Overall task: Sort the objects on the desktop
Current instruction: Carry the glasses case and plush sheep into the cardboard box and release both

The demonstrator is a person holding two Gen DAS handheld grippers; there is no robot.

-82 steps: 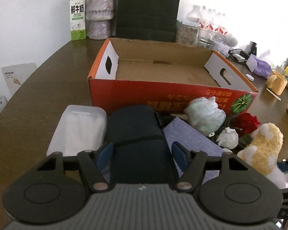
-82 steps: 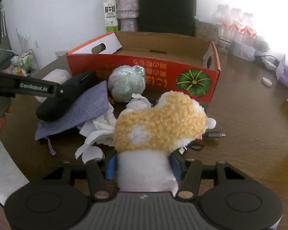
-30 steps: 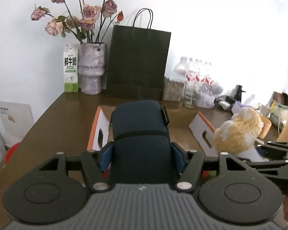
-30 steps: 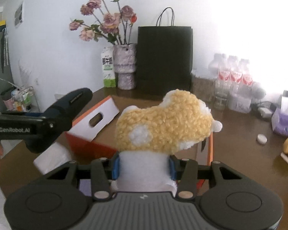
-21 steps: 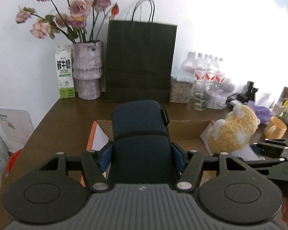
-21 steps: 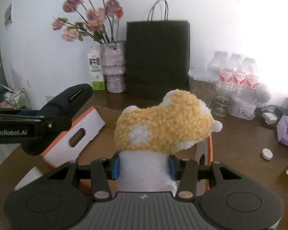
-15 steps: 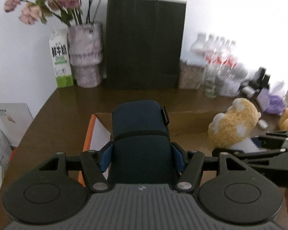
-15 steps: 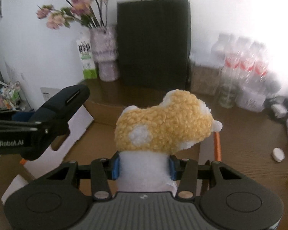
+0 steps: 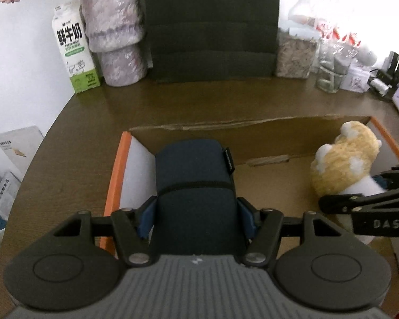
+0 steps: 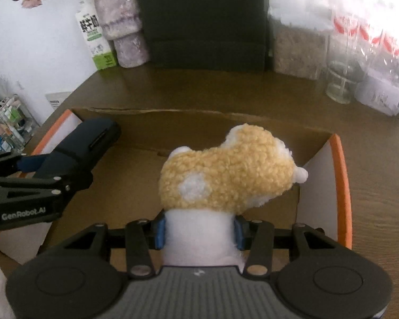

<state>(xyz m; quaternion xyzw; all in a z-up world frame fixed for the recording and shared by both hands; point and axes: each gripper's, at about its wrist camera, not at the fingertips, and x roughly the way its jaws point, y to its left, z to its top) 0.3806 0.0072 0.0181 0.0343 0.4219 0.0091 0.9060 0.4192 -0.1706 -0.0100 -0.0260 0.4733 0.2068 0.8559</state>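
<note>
Plush toy (image 10: 226, 167), curly yellow with white patches, pinched in right claw (image 10: 199, 230); left claw (image 9: 195, 216) clamps navy case (image 9: 194, 186).

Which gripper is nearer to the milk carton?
Left. The left gripper, holding the dark case, hangs over the box end nearest the milk carton; the right gripper hangs over the opposite end.

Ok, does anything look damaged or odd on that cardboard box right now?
Only the cardboard box: the top edge of its far wall looks ragged and uneven, as if torn. Nothing has spilled.
</note>
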